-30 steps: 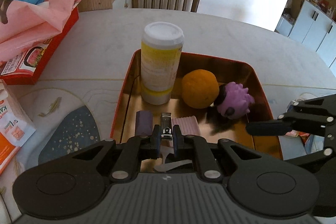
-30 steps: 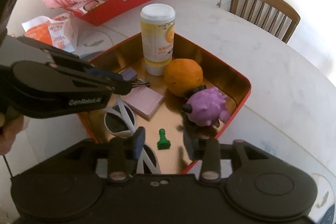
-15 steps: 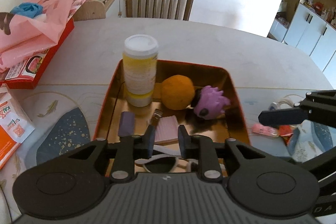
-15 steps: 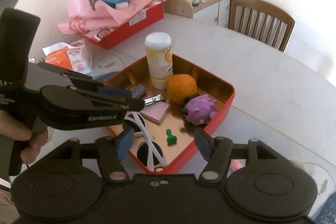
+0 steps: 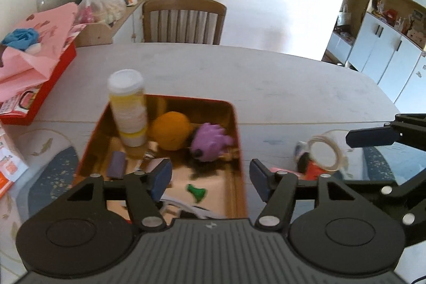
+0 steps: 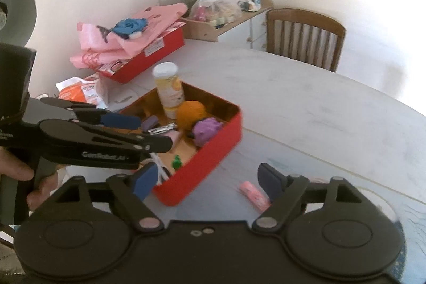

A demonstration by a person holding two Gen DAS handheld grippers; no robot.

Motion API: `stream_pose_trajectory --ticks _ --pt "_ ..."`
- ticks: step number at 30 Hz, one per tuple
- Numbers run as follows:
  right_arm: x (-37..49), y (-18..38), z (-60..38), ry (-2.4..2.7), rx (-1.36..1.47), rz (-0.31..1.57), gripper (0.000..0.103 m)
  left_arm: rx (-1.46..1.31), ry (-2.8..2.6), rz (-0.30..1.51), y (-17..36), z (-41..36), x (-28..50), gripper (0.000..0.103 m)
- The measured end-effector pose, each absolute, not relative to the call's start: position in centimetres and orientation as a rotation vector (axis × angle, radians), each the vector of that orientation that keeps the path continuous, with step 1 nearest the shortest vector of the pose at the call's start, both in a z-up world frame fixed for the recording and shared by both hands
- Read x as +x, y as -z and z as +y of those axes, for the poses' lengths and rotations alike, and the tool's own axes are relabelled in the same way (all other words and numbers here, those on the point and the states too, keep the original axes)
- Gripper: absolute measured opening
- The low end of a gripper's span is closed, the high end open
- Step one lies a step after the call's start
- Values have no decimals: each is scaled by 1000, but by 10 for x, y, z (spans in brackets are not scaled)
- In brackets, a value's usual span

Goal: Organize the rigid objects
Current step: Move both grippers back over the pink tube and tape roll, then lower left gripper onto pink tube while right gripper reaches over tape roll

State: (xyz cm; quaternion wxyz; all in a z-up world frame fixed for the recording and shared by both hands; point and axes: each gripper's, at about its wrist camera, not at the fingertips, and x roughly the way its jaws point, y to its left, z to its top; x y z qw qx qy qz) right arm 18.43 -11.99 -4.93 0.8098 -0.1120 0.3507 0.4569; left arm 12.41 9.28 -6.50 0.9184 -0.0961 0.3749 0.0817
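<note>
A red tin tray (image 5: 237, 129) (image 6: 213, 151) with a gold inside holds a white-and-yellow bottle (image 5: 128, 111) (image 6: 169, 89), an orange (image 5: 171, 133) (image 6: 190, 112), a purple spiky toy (image 5: 210, 141) (image 6: 206, 129), a nail clipper (image 6: 162, 128), a green pawn (image 5: 196, 192) (image 6: 176, 163), a purple block (image 5: 117, 164) and white sunglasses. My left gripper (image 5: 210, 178) is open and empty above the tray's near edge. My right gripper (image 6: 207, 181) is open and empty, back from the tray's right corner. A pink item (image 6: 254, 194) and a tape roll (image 5: 326, 153) lie on the table to the right.
A red box with pink bags (image 5: 32, 65) (image 6: 138, 44) sits at the table's left. An orange packet (image 5: 8, 164) lies at the left edge. A wooden chair (image 5: 183, 20) (image 6: 303, 40) stands behind the table. Cupboards (image 5: 386, 44) are at the right.
Both grippers have pulled back and up from the tray and opened wider. The left gripper has let go of the nail clipper, which now lies in the tray.
</note>
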Motion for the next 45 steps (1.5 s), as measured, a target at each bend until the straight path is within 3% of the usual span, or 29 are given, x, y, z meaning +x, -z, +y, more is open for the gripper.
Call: stream_pose_trajectory --ticks 10,14,27,45 --pt "205 52 -186 -952 -191 738 101 -184 -132 768 68 39 137 76" --pt "215 57 -204 -929 -198 734 102 -185 -127 771 73 21 142 82" --pt "262 89 -233 -853 -230 813 102 -138 -185 811 106 -20 161 83" --pt "280 131 -198 -932 -431 854 98 -39 -194 876 149 -31 192 83"
